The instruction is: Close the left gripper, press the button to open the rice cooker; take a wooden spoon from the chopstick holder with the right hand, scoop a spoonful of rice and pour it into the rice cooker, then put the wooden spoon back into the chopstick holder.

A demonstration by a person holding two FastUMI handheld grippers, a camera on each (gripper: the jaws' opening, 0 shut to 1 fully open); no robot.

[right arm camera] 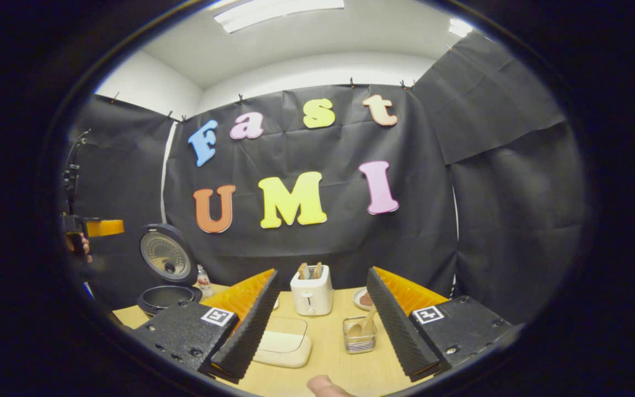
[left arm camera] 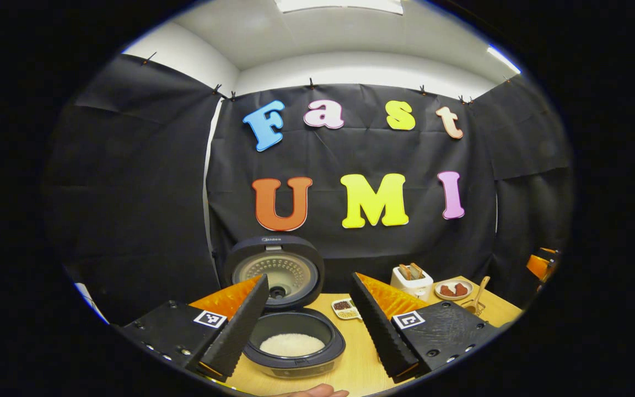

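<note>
- The rice cooker [left arm camera: 287, 325] stands open on the wooden table, its round dark lid [left arm camera: 274, 270] tipped upright at the far side, the perforated inner plate facing forward.
- White rice [left arm camera: 292, 345] lies in the bottom of its dark inner pot.
- In the right gripper view the cooker [right arm camera: 166, 275] sits at the far left of the table.
- The wooden spoon [right arm camera: 362, 325] stands tilted in the clear, square chopstick holder [right arm camera: 359, 336], near the white toaster.

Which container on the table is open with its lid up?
The rice cooker: its lid stands upright behind the pot, with white rice visible inside. The flat cream box lies closed; the clear holder has no lid.
</note>
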